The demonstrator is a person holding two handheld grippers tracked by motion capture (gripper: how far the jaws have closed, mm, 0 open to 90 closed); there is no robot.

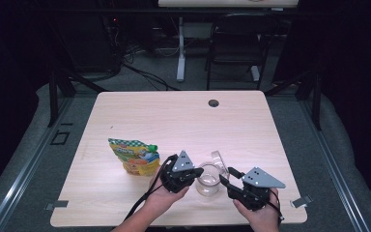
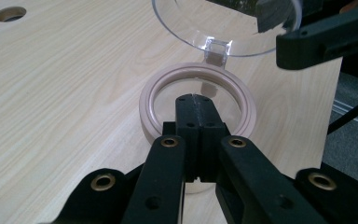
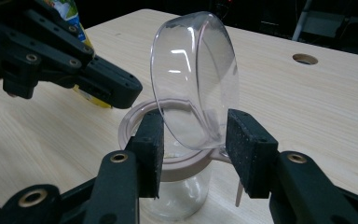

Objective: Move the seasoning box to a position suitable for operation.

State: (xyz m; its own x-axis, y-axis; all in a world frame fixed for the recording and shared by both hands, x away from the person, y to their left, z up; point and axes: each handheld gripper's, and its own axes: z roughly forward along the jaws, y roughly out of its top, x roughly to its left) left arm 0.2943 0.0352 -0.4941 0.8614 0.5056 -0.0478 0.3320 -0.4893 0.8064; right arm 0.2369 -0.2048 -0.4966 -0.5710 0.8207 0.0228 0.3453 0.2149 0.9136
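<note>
A clear glass jar (image 1: 207, 184) with a pinkish rim (image 2: 149, 100) stands near the table's front edge. Its hinged clear lid (image 3: 191, 79) is tipped up and open. My right gripper (image 3: 196, 149) reaches in from the right, and its black pads (image 3: 150, 149) flank the lower part of the lid just above the rim. The pads sit very close to the lid, and I see no clear press. My left gripper (image 2: 193, 100) is shut and empty, with its tips over the jar's mouth from the left. In the high view, the left gripper (image 1: 196, 171) and right gripper (image 1: 225, 176) bracket the jar.
A yellow and green snack pouch (image 1: 135, 157) lies left of the jar, just beyond my left hand. The light wooden table (image 1: 174, 116) has a cable hole (image 1: 214, 103) near its far edge. A dark chair (image 1: 236, 43) stands on the floor beyond the table.
</note>
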